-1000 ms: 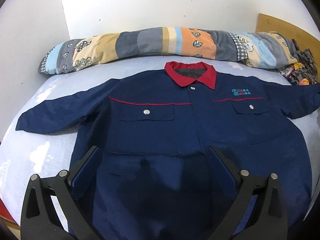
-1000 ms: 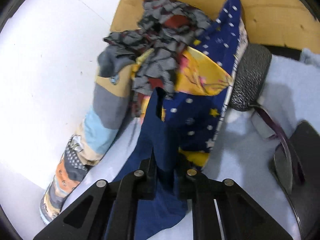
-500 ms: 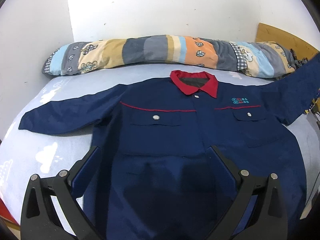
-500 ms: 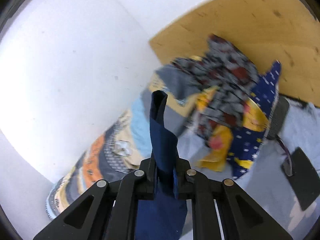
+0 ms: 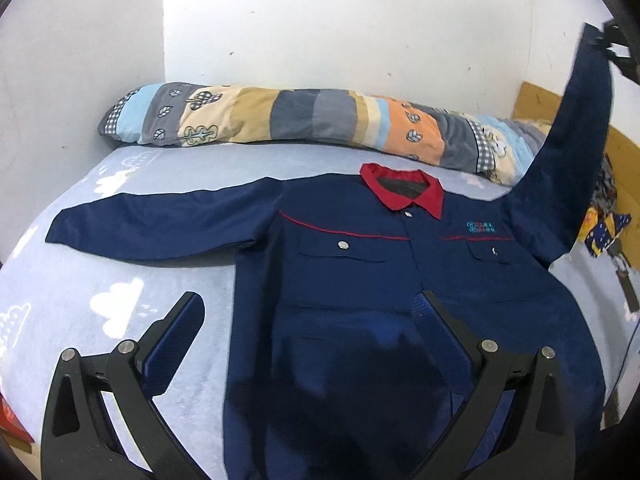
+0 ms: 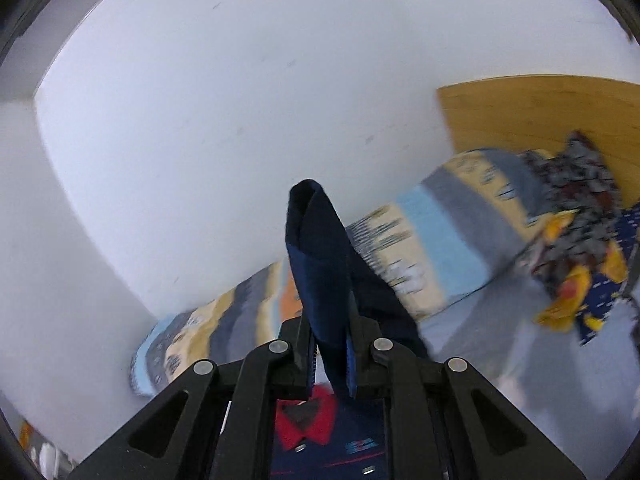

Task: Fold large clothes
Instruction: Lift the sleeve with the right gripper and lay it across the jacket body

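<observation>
My right hand-held gripper (image 6: 330, 354) pinches the cuff of the navy work jacket (image 5: 400, 320) lying on the bed (image 5: 80, 300) below; the thin fold may slip. My left hand-held gripper (image 5: 308, 320) hovers wide open, empty.

I see white walls (image 5: 340, 32) meeting in a corner at far left, a few small marks on them. Bed with pale blue cloud-print sheet (image 5: 100, 300). Long patchwork bolster (image 5: 304, 120) along the bed's far edge. Wooden headboard (image 6: 540, 116) at the right end, crumpled patterned cloths (image 6: 580, 240) piled against it. Light even, bright.
</observation>
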Demonstrator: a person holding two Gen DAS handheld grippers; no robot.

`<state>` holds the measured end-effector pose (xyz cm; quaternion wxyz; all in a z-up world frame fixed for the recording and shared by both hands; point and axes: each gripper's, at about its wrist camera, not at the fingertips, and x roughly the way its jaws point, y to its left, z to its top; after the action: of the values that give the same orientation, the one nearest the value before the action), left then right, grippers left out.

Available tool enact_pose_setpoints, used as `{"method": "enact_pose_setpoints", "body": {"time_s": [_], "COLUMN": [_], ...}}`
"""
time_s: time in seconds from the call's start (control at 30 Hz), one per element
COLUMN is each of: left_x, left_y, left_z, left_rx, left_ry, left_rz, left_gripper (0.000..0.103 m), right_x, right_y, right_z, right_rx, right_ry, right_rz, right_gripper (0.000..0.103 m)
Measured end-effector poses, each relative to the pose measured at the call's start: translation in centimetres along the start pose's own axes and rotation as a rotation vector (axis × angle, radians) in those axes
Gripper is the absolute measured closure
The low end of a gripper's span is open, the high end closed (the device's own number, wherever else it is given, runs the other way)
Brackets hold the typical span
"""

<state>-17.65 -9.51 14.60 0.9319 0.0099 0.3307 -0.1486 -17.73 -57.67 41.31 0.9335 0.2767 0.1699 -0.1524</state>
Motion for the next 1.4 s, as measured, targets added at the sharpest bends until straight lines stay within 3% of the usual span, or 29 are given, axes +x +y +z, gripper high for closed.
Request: {"method": "enact_pose_setpoints", "body": {"time_s": [0.17, 0.3, 0.37, 0.6, 0.7, 0.8, 0.9, 0.97, 1.0, 1.03, 1.13, 1.27, 1.3, 1.4], "left_x": [-1.2, -1.5, -1.7, -1.9, -1.8, -1.7, -2.0, -2.0, -1.9, -1.9, -1.7, -1.6, -1.6, -1.3], "left_y": [1.8, 3.1, 3.8, 4.7, 5.0, 5.3, 6.0, 6.6, 6.9, 7.2, 8.1, 8.4, 8.3, 8.1], "left_z": [0.0, 0.0, 0.1, 0.0, 0.0, 0.1, 0.2, 0.1, 0.1, 0.0, -0.2, -0.3, -0.2, -0.2], "left_rx": [-0.043, -0.082, -0.105, -0.122, -0.124, -0.129, -0.142, -0.158, -0.17, -0.18, -0.216, -0.233, -0.229, -0.219], "left_ry": [-0.02, -0.025, -0.029, -0.034, -0.031, -0.03, -0.046, -0.043, -0.039, -0.037, -0.026, -0.02, -0.021, -0.018], "left_rz": [-0.022, -0.029, -0.036, -0.033, -0.029, -0.029, -0.018, -0.012, -0.01, -0.01, -0.002, 0.002, 0.007, 0.022], "left_gripper": [0.0, 0.0, 0.0, 0.0, 0.0, 0.0, 0.0, 0.0, 0.0, 0.0, 0.0, 0.0, 0.0, 0.0], "right_x": [5.3, 11.1, 14.4, 21.8, 22.7, 23.2, 24.3, 24.4, 23.8, 23.3, 21.1, 19.8, 19.8, 21.0], "right_y": [8.4, 13.6, 16.0, 19.1, 19.9, 19.7, 19.5, 19.7, 19.8, 19.9, 19.4, 17.8, 17.3, 16.5], "right_z": [-8.3, -18.0, -24.5, -42.1, -46.2, -47.2, -47.5, -47.4, -46.7, -45.9, -42.8, -40.2, -40.2, -42.2], "right_rx": [-0.064, -0.157, -0.22, -0.339, -0.377, -0.382, -0.353, -0.356, -0.359, -0.361, -0.332, -0.281, -0.293, -0.323], "right_ry": [0.112, 0.241, 0.319, 0.544, 0.572, 0.573, 0.648, 0.732, 0.747, 0.735, 0.66, 0.59, 0.58, 0.634], "right_rz": [0.088, 0.104, 0.092, 0.083, 0.063, 0.051, 0.091, 0.154, 0.192, 0.211, 0.281, 0.271, 0.225, 0.14], "right_gripper": [0.091, 0.092, 0.092, 0.091, 0.091, 0.091, 0.079, 0.059, 0.059, 0.058, 0.038, 0.038, 0.038, 0.044]}}
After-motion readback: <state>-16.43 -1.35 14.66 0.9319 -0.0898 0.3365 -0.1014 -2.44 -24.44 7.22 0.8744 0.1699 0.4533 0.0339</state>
